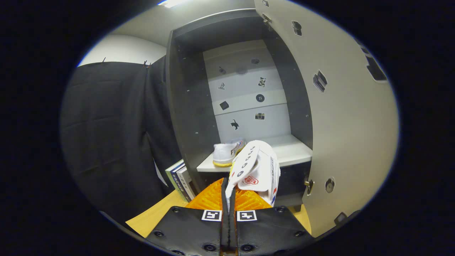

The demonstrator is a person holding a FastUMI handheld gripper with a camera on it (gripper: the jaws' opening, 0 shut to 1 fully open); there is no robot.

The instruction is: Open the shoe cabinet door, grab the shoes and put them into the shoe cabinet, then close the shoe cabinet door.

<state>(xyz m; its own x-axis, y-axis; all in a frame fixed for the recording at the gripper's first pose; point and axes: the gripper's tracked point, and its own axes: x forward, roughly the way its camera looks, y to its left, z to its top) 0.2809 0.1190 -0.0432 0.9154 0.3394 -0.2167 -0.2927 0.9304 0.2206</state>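
Pinching a white shoe [256, 167], the gripper [229, 197] faces the open cabinet [188, 106] — another shoe [227, 152] inside.

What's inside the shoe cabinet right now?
One white shoe sits on the cabinet's white shelf, left side. The gripper is shut on a second shoe in front, which hides the shelf's middle. The door stands open.

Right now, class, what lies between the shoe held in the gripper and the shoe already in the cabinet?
In the gripper view, only bare white shelf: the held shoe, pinched by the gripper, hangs just before the parked shoe.
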